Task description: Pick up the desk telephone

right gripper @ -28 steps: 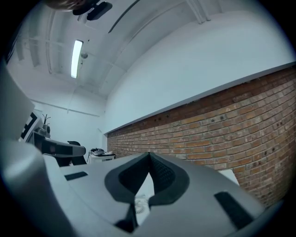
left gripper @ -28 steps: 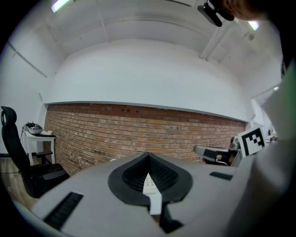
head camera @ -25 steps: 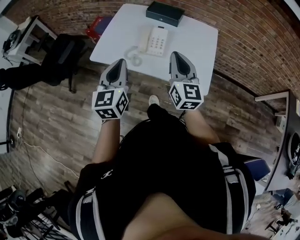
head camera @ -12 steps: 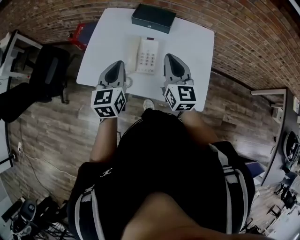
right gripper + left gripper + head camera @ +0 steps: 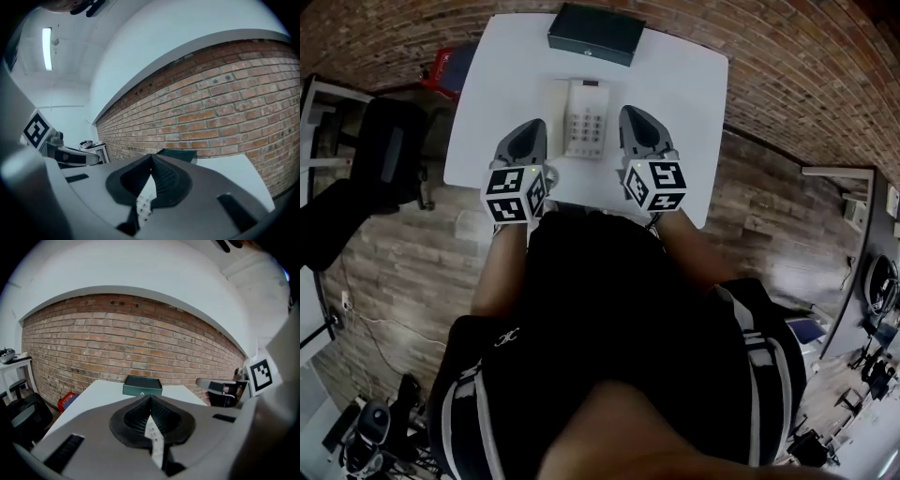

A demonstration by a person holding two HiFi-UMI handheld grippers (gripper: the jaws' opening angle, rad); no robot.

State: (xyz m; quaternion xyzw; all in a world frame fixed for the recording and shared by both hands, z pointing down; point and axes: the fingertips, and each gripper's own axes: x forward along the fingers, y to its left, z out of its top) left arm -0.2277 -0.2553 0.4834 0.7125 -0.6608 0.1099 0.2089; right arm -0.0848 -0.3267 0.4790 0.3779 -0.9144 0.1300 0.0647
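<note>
The white desk telephone (image 5: 584, 117) lies on the white table (image 5: 684, 89), keypad up, with its handset on the left side. My left gripper (image 5: 535, 126) is shut and hovers just left of the phone. My right gripper (image 5: 626, 112) is shut too and hovers just right of it. Neither one touches the phone. In the left gripper view, a strip of the keypad (image 5: 152, 428) shows below the shut left gripper (image 5: 149, 400). In the right gripper view the keypad (image 5: 143, 202) shows below the shut right gripper (image 5: 151, 157).
A dark green box (image 5: 595, 33) lies at the table's far edge, behind the phone, with a brick wall (image 5: 140, 348) beyond. A black chair (image 5: 389, 155) and a red object (image 5: 441, 64) stand left of the table. A small side desk (image 5: 853, 192) stands at the right.
Both grippers have moved forward and down over the table's near edge, and now flank the phone. The person has stepped closer to the table. Both grippers stay shut.
</note>
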